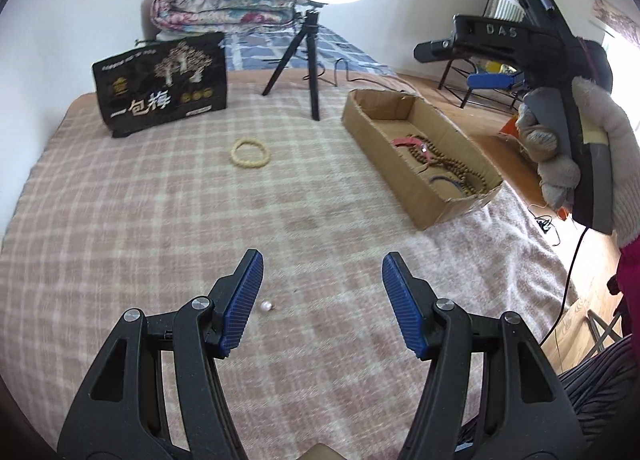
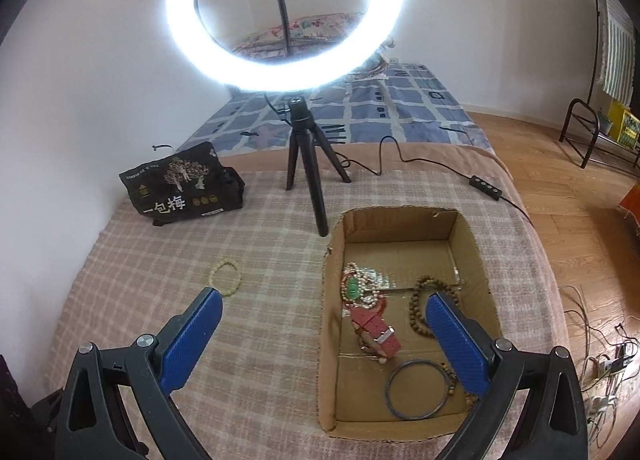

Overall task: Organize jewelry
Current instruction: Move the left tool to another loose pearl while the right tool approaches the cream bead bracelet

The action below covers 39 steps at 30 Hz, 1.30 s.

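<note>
Plaid blanket (image 1: pixel 160 220) covers the bed. Left gripper (image 1: pixel 322 280) gapes, empty, a pearl bead (image 1: pixel 267 305) at its 7 o'clock. Right gripper (image 2: pixel 324 320) gapes, empty, over the cardboard box (image 2: pixel 332 340) of jewelry; cream bracelet (image 2: pixel 226 275) lies at 10 o'clock.

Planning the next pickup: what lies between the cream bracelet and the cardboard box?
Only bare checked blanket lies between the cream bracelet and the cardboard box, clearest in the right wrist view; the left wrist view agrees.
</note>
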Each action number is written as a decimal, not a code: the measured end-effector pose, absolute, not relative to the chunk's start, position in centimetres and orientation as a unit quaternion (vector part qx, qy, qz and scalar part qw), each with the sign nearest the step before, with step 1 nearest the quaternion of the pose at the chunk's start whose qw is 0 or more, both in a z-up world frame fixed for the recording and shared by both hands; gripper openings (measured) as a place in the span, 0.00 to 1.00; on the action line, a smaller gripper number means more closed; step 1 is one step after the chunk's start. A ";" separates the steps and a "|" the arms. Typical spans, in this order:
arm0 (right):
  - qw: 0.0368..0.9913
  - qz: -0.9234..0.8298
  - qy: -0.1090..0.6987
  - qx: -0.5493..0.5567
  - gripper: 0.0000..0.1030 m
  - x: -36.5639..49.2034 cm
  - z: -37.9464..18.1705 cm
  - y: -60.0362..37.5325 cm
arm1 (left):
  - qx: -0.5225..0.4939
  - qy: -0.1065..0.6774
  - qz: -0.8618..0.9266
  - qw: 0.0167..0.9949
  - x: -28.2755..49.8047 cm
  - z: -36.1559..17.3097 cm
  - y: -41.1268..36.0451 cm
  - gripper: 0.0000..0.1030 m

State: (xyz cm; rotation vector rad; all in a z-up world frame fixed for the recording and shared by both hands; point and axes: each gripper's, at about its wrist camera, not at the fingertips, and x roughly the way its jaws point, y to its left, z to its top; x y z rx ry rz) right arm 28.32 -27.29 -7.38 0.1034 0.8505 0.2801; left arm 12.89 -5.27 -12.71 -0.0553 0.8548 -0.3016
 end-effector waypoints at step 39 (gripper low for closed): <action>0.822 0.225 0.524 0.018 0.47 36.4 -16.6 -12.6 | 0.009 0.467 -0.144 0.873 14.3 -21.7 -3.7 0.26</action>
